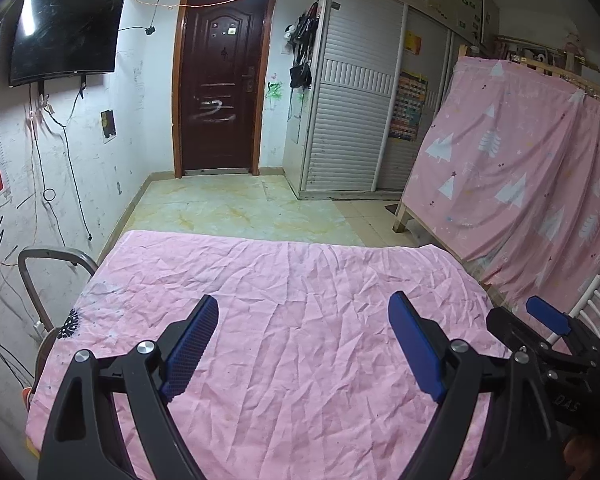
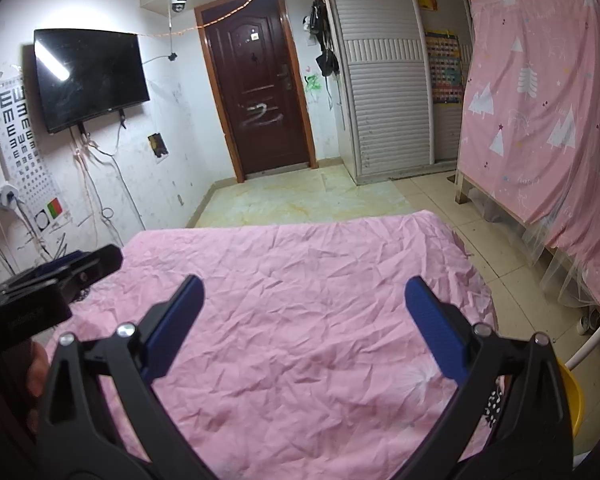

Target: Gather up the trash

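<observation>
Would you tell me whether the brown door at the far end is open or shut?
Shut: the door sits flush in its frame, with no gap showing in either view.

Black-framed left gripper (image 1: 303,344) and right gripper (image 2: 304,326), blue ribbed pads, silver screws

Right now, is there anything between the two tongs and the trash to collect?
No trash shows in either view, so nothing can be judged blocked. Both the left tongs and right tongs are open and empty above the bare pink cloth. A yellow bin shows at the right.
</observation>
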### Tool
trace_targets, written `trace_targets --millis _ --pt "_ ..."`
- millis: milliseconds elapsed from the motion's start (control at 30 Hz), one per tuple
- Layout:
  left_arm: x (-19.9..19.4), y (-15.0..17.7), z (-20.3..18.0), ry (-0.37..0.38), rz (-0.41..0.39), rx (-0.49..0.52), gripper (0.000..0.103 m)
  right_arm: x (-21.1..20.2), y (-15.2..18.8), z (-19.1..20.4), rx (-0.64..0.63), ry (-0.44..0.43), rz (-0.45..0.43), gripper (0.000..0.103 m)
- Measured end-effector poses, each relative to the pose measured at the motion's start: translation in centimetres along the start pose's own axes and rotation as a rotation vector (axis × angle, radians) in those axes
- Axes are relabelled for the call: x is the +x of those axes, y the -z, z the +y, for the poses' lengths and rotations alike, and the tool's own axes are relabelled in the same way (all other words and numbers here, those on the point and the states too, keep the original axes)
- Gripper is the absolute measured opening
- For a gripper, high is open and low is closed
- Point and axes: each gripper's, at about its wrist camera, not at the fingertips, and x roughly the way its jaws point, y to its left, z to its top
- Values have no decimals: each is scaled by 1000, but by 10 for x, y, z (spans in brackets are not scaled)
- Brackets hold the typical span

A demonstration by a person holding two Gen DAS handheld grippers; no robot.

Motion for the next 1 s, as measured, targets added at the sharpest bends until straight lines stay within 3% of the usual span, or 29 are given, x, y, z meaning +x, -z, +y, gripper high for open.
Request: trace_targets --millis 1000 --pt "1 0 2 -11 1 -11 78 3 0 3 -5 0 6 97"
